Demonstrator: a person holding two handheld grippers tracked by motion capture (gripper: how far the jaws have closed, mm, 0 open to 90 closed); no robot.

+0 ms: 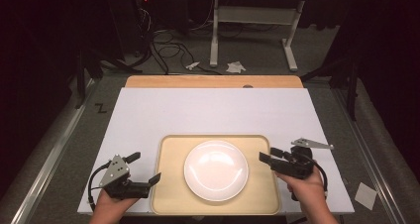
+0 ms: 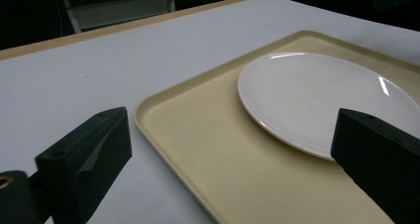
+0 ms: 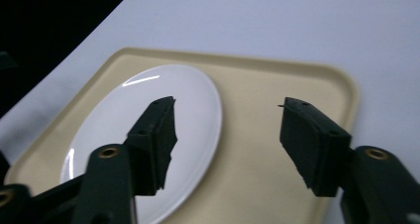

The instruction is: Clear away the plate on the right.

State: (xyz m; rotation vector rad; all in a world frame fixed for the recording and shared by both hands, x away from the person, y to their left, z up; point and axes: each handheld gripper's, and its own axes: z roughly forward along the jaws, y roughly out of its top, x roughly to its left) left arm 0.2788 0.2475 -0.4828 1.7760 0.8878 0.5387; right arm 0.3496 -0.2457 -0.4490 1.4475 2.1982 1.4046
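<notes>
A round white plate lies in the middle of a beige tray at the near edge of the white board. My left gripper is open at the tray's left rim with nothing between its fingers. In the left gripper view the tray and plate lie just ahead of that gripper. My right gripper is open and empty over the tray's right rim. In the right gripper view its jaws straddle the plate's edge and bare tray, a little above them.
The white board covers most of the table, with a wooden strip behind it. Beyond the table are a white frame's legs, cables and paper scraps on the floor. A paper square lies at the right.
</notes>
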